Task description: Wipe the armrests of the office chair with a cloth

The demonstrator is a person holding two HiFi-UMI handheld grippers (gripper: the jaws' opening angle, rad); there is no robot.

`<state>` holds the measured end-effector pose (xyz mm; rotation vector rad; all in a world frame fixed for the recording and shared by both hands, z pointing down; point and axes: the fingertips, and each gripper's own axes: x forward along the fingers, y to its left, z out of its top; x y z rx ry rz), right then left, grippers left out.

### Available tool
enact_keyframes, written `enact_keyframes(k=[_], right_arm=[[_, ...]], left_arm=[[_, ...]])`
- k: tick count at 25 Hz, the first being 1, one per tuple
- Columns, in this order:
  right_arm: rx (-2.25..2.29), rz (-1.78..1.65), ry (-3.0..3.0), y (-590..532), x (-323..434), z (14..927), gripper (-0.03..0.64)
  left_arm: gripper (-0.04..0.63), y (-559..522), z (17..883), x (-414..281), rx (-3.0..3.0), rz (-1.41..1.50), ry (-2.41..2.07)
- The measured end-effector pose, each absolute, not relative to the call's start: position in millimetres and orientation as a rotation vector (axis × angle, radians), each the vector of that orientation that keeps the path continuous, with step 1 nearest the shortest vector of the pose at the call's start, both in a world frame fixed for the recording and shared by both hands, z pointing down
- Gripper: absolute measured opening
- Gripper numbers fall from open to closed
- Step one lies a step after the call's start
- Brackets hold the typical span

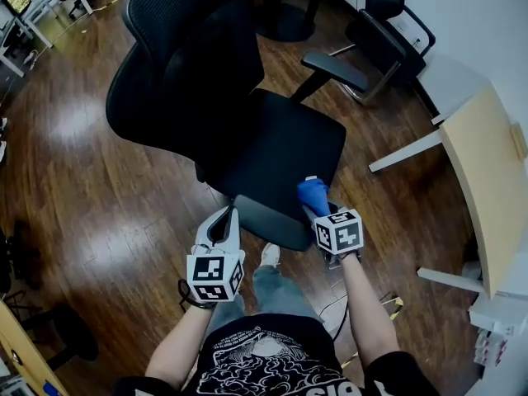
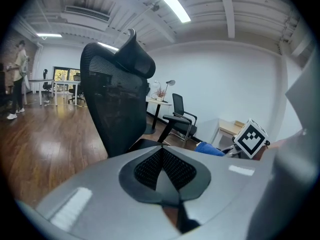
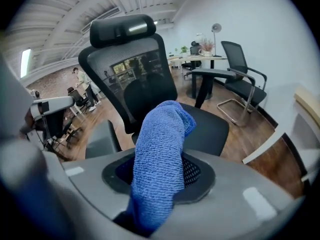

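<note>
Blue cloth (image 3: 161, 154) pinched in right tool (image 1: 318, 213); left tool (image 1: 223, 223) clenched empty near chair armrest (image 1: 272, 221).

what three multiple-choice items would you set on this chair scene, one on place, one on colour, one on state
1. Where is the cloth?
A. in the jaws of the right gripper
B. in the jaws of the left gripper
C. in neither gripper

2. What colour is the cloth?
A. white
B. blue
C. yellow

3. How do the left gripper's jaws stand?
A. wide apart
B. shut on the cloth
C. together, with nothing between them

Answers:
1. A, since the right gripper view shows the cloth rising from between that gripper's jaws.
2. B, as it is plainly blue in the right gripper view and the head view.
3. C, since the left gripper view shows the two pads meeting with nothing held.
</note>
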<state>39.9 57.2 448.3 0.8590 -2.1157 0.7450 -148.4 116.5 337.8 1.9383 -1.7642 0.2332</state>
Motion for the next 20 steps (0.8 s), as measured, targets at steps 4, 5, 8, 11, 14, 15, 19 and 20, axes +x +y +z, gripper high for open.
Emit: enact_keyframes(k=[4,5,8,11,14,15,19,20], right_arm=[[0.685,0.617,-2.098,55.0,14.7,451.9,0.140],[0.648,0.591,-2.098,54.6,7.4,453.3,0.140],[0.579,0.561,-2.122,52.1,-16.8,452.6,0.140],[0.537,0.555,-2.164,50.2,-44.2,446.0,0.140],[0.482,0.524,-2.181,52.4,-69.4,444.3,0.140],[0.466,0.510,-2.182,52.5,-76.6,444.7,0.140],[0.430,0.474,-2.185,51.6,-99.2,447.1,0.140],[0.423,0.468,-2.189,51.6,-103.9,447.4,0.140]], left_arm=[[0.003,114.9,337.8,-157.4,1.909,0.210,-1.799],[0.003,115.4,339.5,-158.5,1.903,0.209,-1.804],[0.003,118.8,346.3,-159.1,1.885,0.218,-1.807],[0.003,123.3,349.3,-160.4,1.867,0.222,-1.809],[0.003,128.8,348.7,-165.8,1.852,0.220,-1.824],[0.003,130.4,348.1,-168.7,1.847,0.219,-1.831],[0.003,137.3,347.8,-184.3,1.808,0.205,-1.866],[0.003,139.3,347.5,-187.7,1.795,0.197,-1.874]])
